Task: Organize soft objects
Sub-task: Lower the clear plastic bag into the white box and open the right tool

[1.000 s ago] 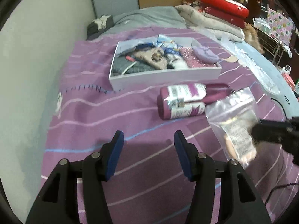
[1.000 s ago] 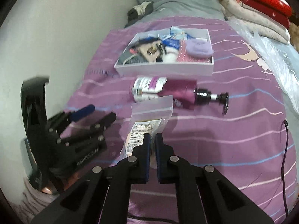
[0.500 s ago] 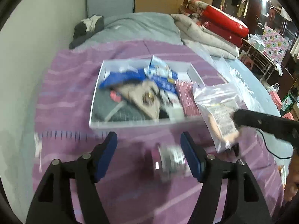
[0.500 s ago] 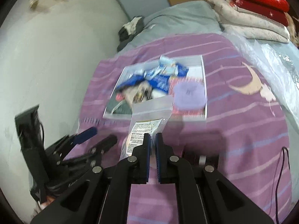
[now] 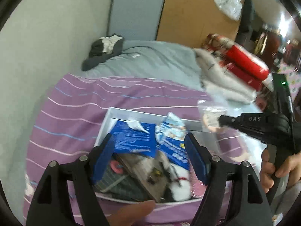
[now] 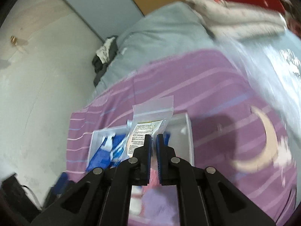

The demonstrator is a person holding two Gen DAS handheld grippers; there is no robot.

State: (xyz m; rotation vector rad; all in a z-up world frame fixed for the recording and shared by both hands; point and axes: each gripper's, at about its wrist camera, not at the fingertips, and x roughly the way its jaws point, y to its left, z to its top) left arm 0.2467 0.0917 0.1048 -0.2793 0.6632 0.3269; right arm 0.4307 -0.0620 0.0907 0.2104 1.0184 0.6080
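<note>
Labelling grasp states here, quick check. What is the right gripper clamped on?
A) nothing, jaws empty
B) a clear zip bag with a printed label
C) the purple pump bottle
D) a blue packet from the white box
B: in the right wrist view the right gripper has its jaws pinched on the clear zip bag, which it holds above the white box; the left wrist view shows the same bag at its tip.

My left wrist camera is looking down along my fingers, close over the white box (image 5: 131, 113) on the purple bedspread (image 5: 75, 103), facing the wall. My right wrist camera is looking steeply down over the same box (image 6: 190, 131) and bedspread (image 6: 216, 94); both are sharing these.
</note>
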